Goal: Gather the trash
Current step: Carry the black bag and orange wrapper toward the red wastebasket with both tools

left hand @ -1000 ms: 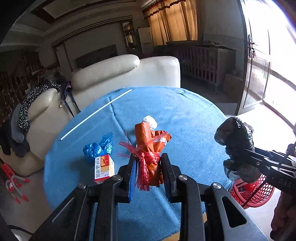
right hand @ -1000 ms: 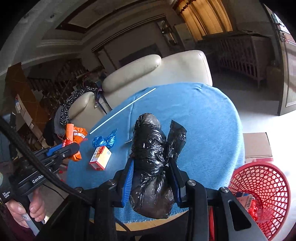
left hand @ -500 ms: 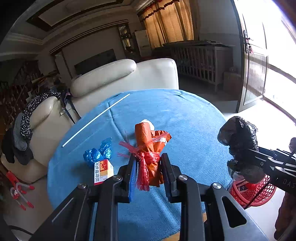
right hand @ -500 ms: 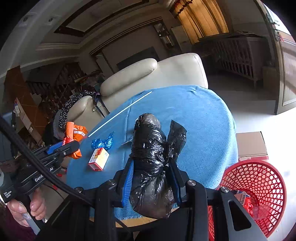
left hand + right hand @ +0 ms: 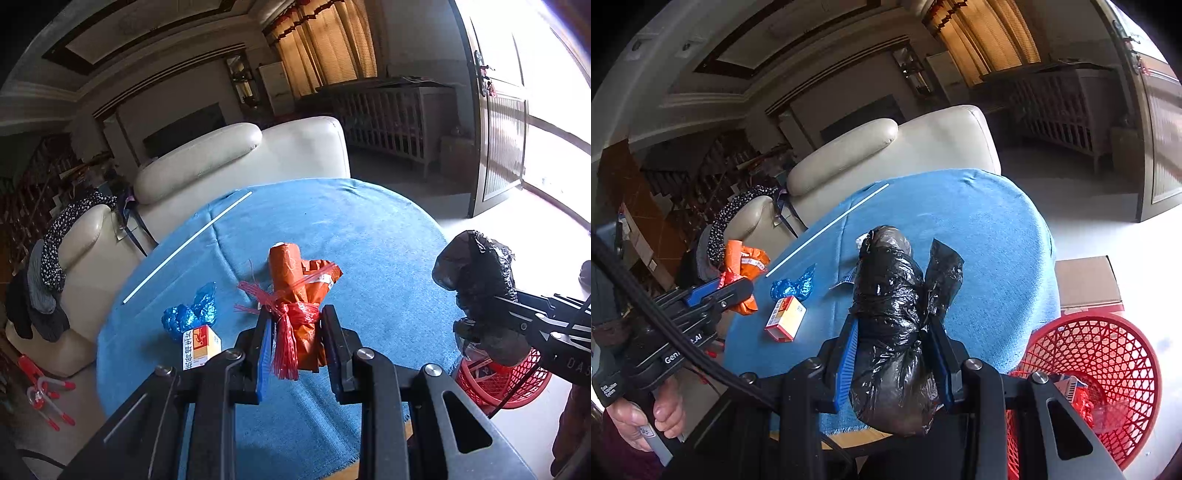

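the sofa [image 5: 236, 162] stands against the counter's [image 5: 369, 236] far-left edge, with floor open on the far right toward the door. on the blue cloth, from the left: a white rod [image 5: 184, 247] running diagonally to the far edge, a blue wrapper [image 5: 190, 314], and a small carton [image 5: 199, 343] just in front of it, partly cut off by the left gripper [image 5: 295, 332]. that gripper's fingers [image 5: 334, 343] are clamped on an orange bundle [image 5: 295, 280] tied with red net, held above the cloth's middle; most of the cloth beyond it lies bare. right of it, the right gripper [image 5: 894, 332] has its fingers [image 5: 846, 358] pressed on a black bag [image 5: 894, 317], held over the counter's near-right edge. the bag hides part of the cloth and a scrap behind it that is hard to make out. a red basket [image 5: 1108, 354] sits on the floor below that edge with some trash inside, its near side cut off by the gripper frame. a cardboard box [image 5: 1086, 280] lies just beyond it.
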`<state>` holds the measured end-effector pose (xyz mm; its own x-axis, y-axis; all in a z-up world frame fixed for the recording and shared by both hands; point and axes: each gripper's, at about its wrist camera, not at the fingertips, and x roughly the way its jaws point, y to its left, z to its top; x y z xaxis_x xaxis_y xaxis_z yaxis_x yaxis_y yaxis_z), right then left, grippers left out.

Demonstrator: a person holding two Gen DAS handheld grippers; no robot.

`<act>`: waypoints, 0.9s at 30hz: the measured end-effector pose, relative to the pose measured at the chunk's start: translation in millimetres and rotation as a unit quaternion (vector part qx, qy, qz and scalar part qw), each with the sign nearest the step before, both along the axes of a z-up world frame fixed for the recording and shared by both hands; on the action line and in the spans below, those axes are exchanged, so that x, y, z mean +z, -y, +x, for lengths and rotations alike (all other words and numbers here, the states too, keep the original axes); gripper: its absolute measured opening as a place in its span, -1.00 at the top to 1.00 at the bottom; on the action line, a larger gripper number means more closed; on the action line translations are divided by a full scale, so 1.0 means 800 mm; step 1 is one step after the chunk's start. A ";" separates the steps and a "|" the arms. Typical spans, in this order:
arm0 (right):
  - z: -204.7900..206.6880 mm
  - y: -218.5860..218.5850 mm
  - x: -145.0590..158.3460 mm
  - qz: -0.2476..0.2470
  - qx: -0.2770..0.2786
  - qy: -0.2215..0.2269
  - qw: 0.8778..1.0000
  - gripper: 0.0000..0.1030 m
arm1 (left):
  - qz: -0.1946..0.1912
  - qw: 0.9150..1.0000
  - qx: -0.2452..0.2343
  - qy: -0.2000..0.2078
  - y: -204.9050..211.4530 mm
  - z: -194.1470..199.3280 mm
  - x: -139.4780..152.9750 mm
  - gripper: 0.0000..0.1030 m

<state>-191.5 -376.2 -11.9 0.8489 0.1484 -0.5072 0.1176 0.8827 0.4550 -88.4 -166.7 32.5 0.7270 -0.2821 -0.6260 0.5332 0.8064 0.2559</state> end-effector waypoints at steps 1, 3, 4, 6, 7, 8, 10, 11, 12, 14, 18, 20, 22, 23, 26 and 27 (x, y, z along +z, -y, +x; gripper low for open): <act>-0.001 0.001 0.000 -0.001 -0.001 0.000 1.000 0.24 | 0.002 1.000 -0.001 0.002 0.002 -0.002 0.000 0.47; -0.003 0.003 -0.001 0.002 -0.002 0.000 1.000 0.24 | 0.004 1.000 -0.004 0.005 0.006 -0.004 0.000 0.47; -0.004 0.004 -0.001 0.001 -0.006 -0.001 1.000 0.24 | 0.005 1.000 -0.005 0.005 0.007 -0.005 0.000 0.47; -0.006 0.005 -0.002 0.001 -0.009 -0.001 1.000 0.24 | 0.006 1.000 -0.008 0.006 0.011 -0.007 0.000 0.47; -0.006 0.006 -0.002 0.002 -0.009 -0.001 1.000 0.24 | 0.008 1.000 -0.009 0.007 0.013 -0.008 0.000 0.47; -0.008 0.007 -0.002 0.004 -0.010 -0.001 1.000 0.24 | 0.008 1.000 -0.010 0.007 0.014 -0.009 0.000 0.47; -0.009 0.008 -0.002 0.005 -0.013 -0.001 1.000 0.24 | 0.008 1.000 -0.013 0.006 0.017 -0.010 0.001 0.47; -0.010 0.008 -0.002 0.005 -0.014 -0.001 1.000 0.24 | 0.009 1.000 -0.014 0.006 0.018 -0.011 0.001 0.47; -0.011 0.009 -0.003 0.008 -0.015 -0.001 1.000 0.24 | 0.010 1.000 -0.015 0.007 0.020 -0.012 0.000 0.47; -0.014 0.011 -0.003 0.008 -0.017 -0.001 1.000 0.24 | 0.011 1.000 -0.018 0.006 0.023 -0.014 0.000 0.47; -0.020 0.016 -0.004 0.011 -0.021 -0.001 1.000 0.24 | 0.015 1.000 -0.024 0.005 0.031 -0.016 -0.002 0.47; -0.022 0.018 -0.005 0.012 -0.024 -0.002 1.000 0.24 | 0.015 1.000 -0.026 0.003 0.035 -0.016 -0.003 0.47; -0.023 0.019 -0.005 0.014 -0.027 -0.002 1.000 0.24 | 0.016 0.999 -0.028 0.002 0.038 -0.016 -0.003 0.47; -0.024 0.020 -0.005 0.014 -0.028 -0.002 1.000 0.24 | 0.017 0.999 -0.029 0.002 0.040 -0.017 -0.004 0.47; -0.028 0.025 -0.007 0.017 -0.033 -0.003 0.999 0.24 | 0.019 0.999 -0.034 0.000 0.046 -0.019 -0.006 0.47; -0.029 0.026 -0.007 0.017 -0.035 -0.003 0.999 0.24 | 0.021 0.999 -0.035 0.001 0.048 -0.019 -0.007 0.47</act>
